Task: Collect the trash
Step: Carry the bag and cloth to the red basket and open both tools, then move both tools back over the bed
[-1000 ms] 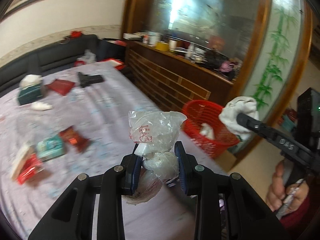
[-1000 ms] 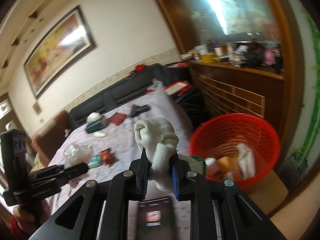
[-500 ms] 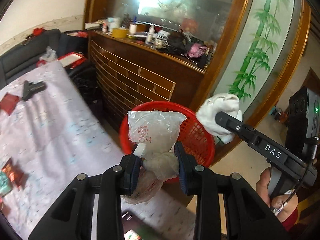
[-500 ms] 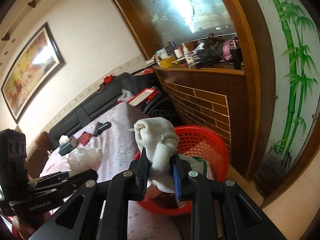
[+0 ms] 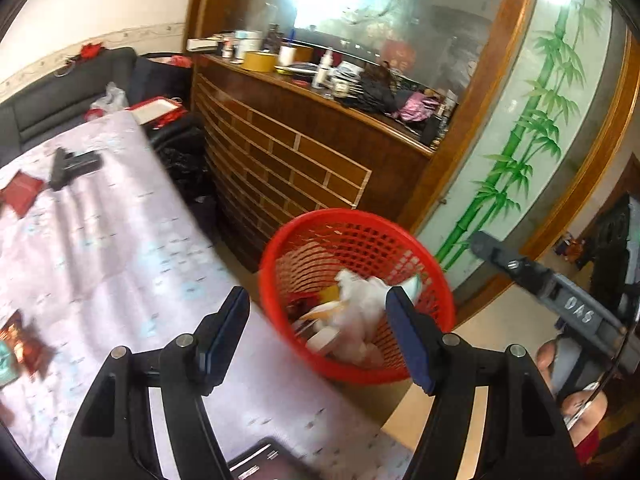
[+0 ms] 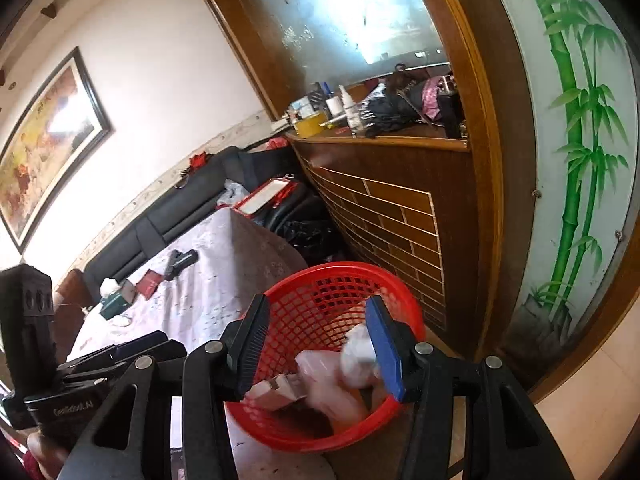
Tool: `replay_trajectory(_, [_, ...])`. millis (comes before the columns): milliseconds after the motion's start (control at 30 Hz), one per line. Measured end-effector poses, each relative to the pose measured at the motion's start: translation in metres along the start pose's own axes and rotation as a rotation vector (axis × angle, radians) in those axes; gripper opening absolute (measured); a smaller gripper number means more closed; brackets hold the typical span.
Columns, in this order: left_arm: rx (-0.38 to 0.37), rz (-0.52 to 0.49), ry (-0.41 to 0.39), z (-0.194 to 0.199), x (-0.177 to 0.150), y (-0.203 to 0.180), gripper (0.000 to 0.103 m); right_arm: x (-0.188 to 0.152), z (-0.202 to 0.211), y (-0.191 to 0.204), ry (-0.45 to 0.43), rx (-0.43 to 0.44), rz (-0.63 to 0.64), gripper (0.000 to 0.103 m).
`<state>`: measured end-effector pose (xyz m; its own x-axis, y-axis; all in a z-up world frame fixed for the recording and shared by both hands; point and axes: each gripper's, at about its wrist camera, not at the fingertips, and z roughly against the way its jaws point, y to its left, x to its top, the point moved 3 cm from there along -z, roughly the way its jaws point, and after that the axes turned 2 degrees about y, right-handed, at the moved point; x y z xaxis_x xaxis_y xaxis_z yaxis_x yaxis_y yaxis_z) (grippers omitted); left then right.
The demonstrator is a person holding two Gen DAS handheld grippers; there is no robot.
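The red basket (image 5: 356, 296) sits low in the middle of both views, on the floor just beside the edge of the table (image 5: 100, 240). Trash lies inside it: white crumpled stuff (image 5: 360, 312) and some small boxes, blurry in the left view. More trash waits on the table. A red shiny wrapper (image 5: 30, 350) lies at the far left edge of the left view, close to the left tool. A red packet (image 5: 20, 196) and a dark thing (image 5: 74, 166) lie in the upper left, farther away. In the right view a green box with a white tissue (image 6: 116, 300) sits at the middle left.

The left tool (image 5: 318, 334) hangs over the basket. Its jaws are opening and nothing is between them. The right tool (image 6: 318, 346) hangs there too, with jaws opening and nothing pressed between its pads; a white lump shows just by the blue pad, down in the basket.

The next trash lies to the left of both tools, back across the table. The left tool looks nearer to the wrapper, so I think it should turn that way first.
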<state>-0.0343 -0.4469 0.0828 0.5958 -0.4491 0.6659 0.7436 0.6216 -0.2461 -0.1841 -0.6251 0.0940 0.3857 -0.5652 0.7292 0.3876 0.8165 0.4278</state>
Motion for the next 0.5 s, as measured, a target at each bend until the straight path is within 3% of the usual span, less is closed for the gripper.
replay_trajectory(233, [0.061,0.025,-0.023,0.039,-0.032,0.036,0.069,-0.016,0.011,0.035,0.026,0.035,0.039,0.055])
replay_trajectory(500, [0.147,0.06,-0.037,0.085,-0.076,0.085,0.069,-0.051,0.004,0.116,0.106,0.135,0.166,0.055])
